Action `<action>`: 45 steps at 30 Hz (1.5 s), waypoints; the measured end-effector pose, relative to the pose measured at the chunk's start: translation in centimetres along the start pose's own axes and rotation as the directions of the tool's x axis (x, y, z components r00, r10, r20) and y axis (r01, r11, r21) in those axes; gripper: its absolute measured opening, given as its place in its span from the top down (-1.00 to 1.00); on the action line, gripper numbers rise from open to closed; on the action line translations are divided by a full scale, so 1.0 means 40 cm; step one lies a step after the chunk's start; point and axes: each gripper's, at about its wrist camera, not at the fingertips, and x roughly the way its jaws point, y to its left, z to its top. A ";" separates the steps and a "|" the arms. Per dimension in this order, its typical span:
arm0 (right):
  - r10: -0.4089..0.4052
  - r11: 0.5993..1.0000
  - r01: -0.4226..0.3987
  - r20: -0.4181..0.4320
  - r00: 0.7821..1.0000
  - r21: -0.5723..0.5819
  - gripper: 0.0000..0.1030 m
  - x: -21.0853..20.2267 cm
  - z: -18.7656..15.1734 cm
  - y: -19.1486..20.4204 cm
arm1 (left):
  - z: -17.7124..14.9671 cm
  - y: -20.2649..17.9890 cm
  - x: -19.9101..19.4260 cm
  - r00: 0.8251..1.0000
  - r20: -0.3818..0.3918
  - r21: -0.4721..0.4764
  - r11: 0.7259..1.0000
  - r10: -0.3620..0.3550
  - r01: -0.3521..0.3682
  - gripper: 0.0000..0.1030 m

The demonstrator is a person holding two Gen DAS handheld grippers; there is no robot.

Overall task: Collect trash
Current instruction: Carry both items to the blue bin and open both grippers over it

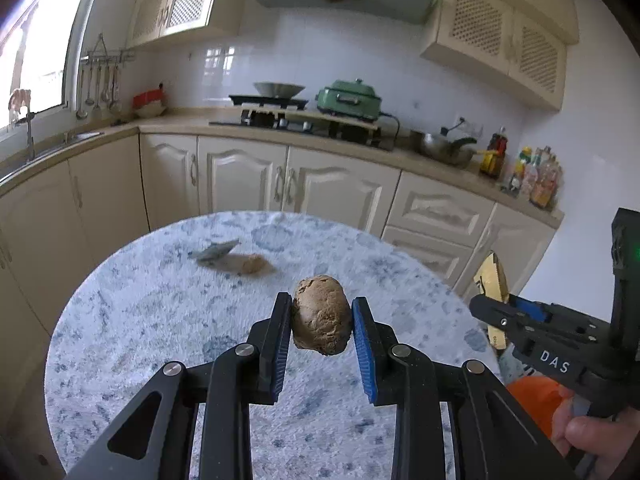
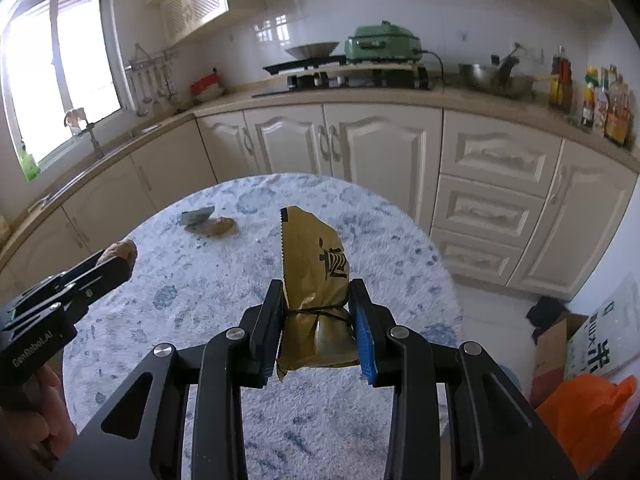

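A brown lump [image 1: 322, 314], rounded and rough like a crumpled paper ball, hangs above the table [image 1: 140, 320], pinched at its sides between two blue pads. A gold wrapper [image 2: 316, 292], creased, with a serrated edge and black print, stands upright above the table, cinched by a thin dark tie near its lower part and clamped there between two pads. Two more pieces lie on the table towards its far edge, just beside each other: a grey-blue scrap [image 1: 216, 252] and a tan lump [image 1: 250, 264], both blurred. An orange bag [image 2: 592, 412] sits low beside the table, at its near right.
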 end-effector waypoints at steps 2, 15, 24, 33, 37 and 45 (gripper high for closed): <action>-0.002 1.000 0.002 0.014 1.000 -0.003 0.36 -0.016 0.002 0.001 | 0.005 -0.003 -0.020 1.000 0.014 0.003 1.000 -0.005 0.005 0.50; 0.014 0.997 -0.022 0.107 0.994 0.072 0.36 -0.129 0.024 -0.114 | 0.048 -0.127 -0.074 0.989 0.091 0.059 0.992 -0.120 0.115 0.50; -0.173 0.964 0.149 0.099 0.980 0.218 0.36 -0.199 -0.022 -0.383 | 0.075 -0.359 0.080 0.956 -0.034 0.153 0.943 -0.293 0.294 0.50; -0.308 0.869 0.299 -0.043 0.950 0.395 0.36 -0.188 -0.141 -0.701 | 0.043 -0.617 0.341 0.878 -0.279 0.163 0.882 -0.388 0.442 0.50; -0.302 0.842 0.312 -0.094 0.949 0.440 0.36 -0.148 -0.190 -0.788 | 0.017 -0.715 0.439 0.846 -0.366 0.177 0.864 -0.387 0.471 0.50; -0.249 0.801 0.311 -0.186 0.950 0.512 0.36 -0.032 -0.277 -0.913 | 0.009 -0.873 0.680 0.791 -0.517 0.177 0.863 -0.328 0.474 0.50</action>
